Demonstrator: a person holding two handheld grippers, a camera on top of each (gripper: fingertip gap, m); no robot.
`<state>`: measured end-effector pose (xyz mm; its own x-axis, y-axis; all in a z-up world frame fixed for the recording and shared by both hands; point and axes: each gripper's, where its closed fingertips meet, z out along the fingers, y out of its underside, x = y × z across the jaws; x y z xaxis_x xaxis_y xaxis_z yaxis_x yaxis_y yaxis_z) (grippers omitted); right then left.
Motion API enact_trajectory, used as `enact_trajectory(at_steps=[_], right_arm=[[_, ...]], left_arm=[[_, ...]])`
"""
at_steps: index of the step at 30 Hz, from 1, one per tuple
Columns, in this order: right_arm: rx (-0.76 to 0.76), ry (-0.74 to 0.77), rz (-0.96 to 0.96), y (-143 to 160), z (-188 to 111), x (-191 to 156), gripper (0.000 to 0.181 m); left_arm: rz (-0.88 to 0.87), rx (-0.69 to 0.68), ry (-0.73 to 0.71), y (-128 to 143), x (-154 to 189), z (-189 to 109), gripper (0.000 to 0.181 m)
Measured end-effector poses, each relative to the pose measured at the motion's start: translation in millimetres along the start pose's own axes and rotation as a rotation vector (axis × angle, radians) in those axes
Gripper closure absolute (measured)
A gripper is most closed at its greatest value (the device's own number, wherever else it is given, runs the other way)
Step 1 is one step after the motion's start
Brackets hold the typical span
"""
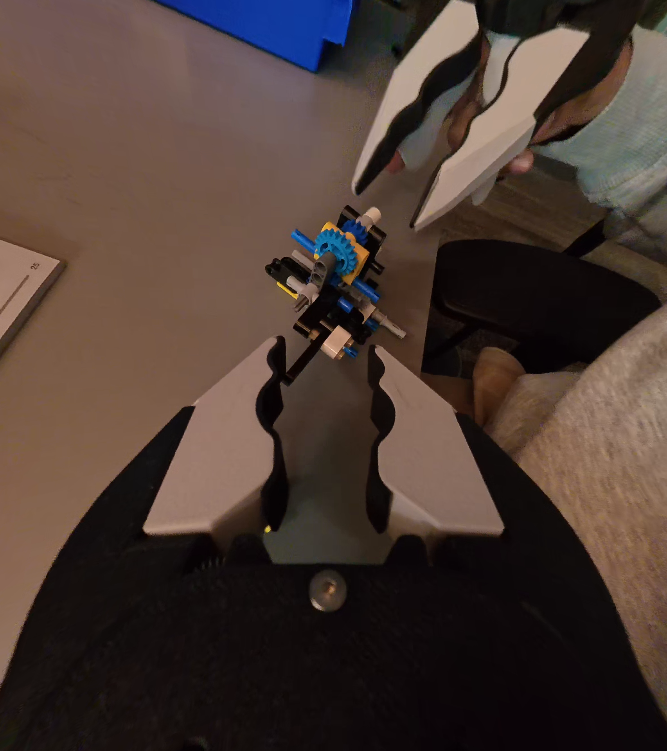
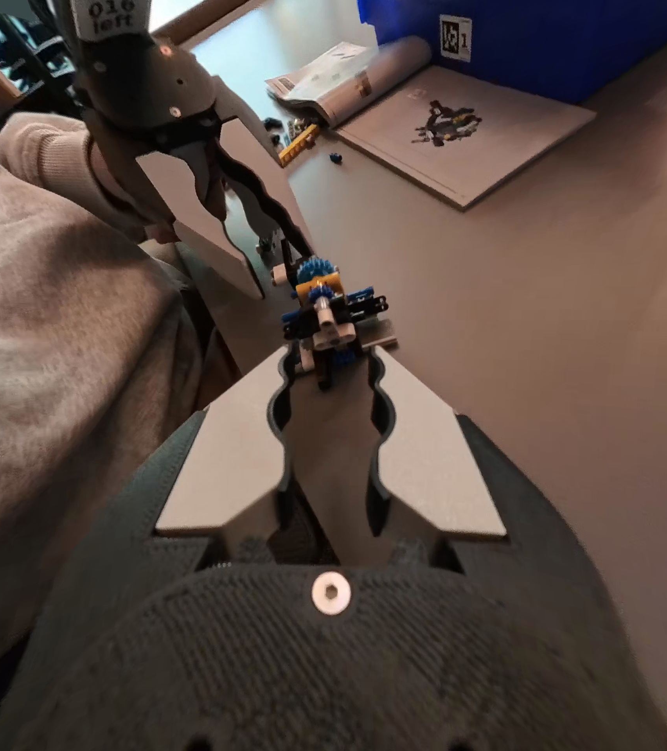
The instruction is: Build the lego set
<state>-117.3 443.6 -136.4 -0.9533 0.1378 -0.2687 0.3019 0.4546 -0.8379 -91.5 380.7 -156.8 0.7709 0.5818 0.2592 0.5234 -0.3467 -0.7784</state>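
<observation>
The half-built lego model (image 1: 333, 280) stands on the desk (image 1: 140, 170) near its front edge, between the two grippers. It has a light blue gear on a yellow block, blue axles, black beams and a white piece at the near end. A thin black beam sticks out from it toward the left gripper (image 1: 325, 353) and lies against the inner side of one finger, but the jaws stand wide apart, so I judge that nothing is clamped. The right gripper (image 2: 329, 357) is also wide, with the model's end just between its tips; whether it touches is hard to tell.

To do this step well, I think one gripper should close slowly on a solid black beam, not on the gears or the thin axles, because these can turn or slip out. The other one can then steady the opposite end.

The desk is plain grey. An open instruction booklet (image 2: 466, 134) lies farther back, with some loose pieces (image 2: 299, 146) beside it and a blue bin (image 2: 567, 40) behind. A black chair (image 1: 526, 304) stands under the desk edge
</observation>
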Motion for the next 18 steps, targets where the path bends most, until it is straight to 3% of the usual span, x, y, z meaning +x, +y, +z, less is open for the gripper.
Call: enact_trajectory(at_steps=[6,18], right_arm=[[-0.116,0.100,-0.042,28.5,11.8,-3.2,0.156],[-0.193,0.112,-0.172,35.4,31.2,5.2,0.172]], left_arm=[[-0.010,-0.003,-0.011,0.7,-1.1,0.8,0.146],[-0.031,-0.002,-0.027,4.5,0.1,-1.6,0.146]])
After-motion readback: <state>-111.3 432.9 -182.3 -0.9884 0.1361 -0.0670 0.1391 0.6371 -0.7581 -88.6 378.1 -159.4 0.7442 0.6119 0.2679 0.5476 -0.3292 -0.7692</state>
